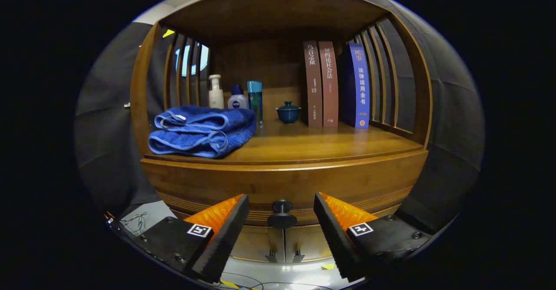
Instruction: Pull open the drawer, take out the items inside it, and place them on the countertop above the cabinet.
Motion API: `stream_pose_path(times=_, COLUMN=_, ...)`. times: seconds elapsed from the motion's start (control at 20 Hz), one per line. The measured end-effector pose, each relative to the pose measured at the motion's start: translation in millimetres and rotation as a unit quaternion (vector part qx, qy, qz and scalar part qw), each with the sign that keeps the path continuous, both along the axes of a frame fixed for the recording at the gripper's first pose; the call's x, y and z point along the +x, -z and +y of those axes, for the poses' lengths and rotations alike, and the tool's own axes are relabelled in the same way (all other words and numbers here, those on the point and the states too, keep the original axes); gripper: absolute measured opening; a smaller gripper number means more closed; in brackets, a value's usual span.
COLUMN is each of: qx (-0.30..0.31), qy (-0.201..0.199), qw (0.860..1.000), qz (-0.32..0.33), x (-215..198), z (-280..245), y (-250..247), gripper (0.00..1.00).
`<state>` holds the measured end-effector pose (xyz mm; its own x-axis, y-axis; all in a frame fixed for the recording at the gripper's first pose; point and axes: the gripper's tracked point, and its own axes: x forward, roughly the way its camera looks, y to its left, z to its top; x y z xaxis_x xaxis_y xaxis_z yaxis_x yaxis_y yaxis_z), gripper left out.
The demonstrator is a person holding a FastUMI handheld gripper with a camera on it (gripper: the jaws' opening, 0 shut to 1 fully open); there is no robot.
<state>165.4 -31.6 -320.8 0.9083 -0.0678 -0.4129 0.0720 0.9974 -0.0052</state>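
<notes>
**Q:** Gripper view first: where did the gripper (281, 212) stand, and how were its fingers set?

**A:** It faced the front of the wooden cabinet (404, 107), with both fingers spread wide and touching nothing. The drawer knob (282, 214) sat in the gap between the fingertips, clear of both.

**Q:** And the drawer itself?

**A:** The drawer (286, 183) was shut, its front flush under the countertop (317, 144). Its long axis ran side to side across the cabinet, and the knob's stem pointed straight out toward the gripper. Nothing inside it could be seen.

**Q:** What lay on the countertop?

**A:** A folded blue towel (202, 130) sat at the left front. Behind it stood a white pump bottle (215, 92), a small blue-capped bottle (237, 98) and a tall teal bottle (255, 101). A lidded teal cup (288, 112) stood near the middle, with three upright books (336, 86) to its right, spines facing out.
</notes>
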Motion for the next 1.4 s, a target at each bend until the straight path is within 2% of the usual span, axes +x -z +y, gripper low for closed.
stream_pose_path(times=0.1, qx=0.003, qy=0.0, qw=1.0, qz=0.015, x=1.0, z=-0.9, y=13.0, gripper=0.99)
stream_pose_path(times=0.15, qx=0.002, qy=-0.001, qw=1.0, qz=0.023, x=5.9, z=-3.5, y=20.1, gripper=0.95)
stream_pose_path(times=0.2, qx=0.0, qy=0.0, qw=0.999, qz=0.033, x=7.7, z=-2.8, y=28.0, gripper=0.8)
stream_pose_path(times=0.3, qx=-0.006, qy=0.001, qw=0.998, qz=0.056, x=2.3, z=-2.2, y=38.7, gripper=0.69)
stream_pose_path(times=0.45, qx=0.0, qy=0.003, qw=0.999, qz=0.05, x=5.4, z=-4.3, y=38.4, gripper=0.43)
stream_pose_path(times=0.55, qx=-0.009, qy=-0.001, qw=0.998, qz=0.055, x=5.9, z=-4.1, y=39.2, gripper=0.33)
stream_pose_path(times=0.9, qx=-0.003, qy=-0.003, qw=0.998, qz=0.068, x=-9.8, z=-1.9, y=36.6, gripper=0.33)
stream_pose_path(times=1.4, qx=-0.001, qy=-0.006, qw=0.996, qz=0.093, x=-107.1, z=4.2, y=21.4, gripper=0.33)
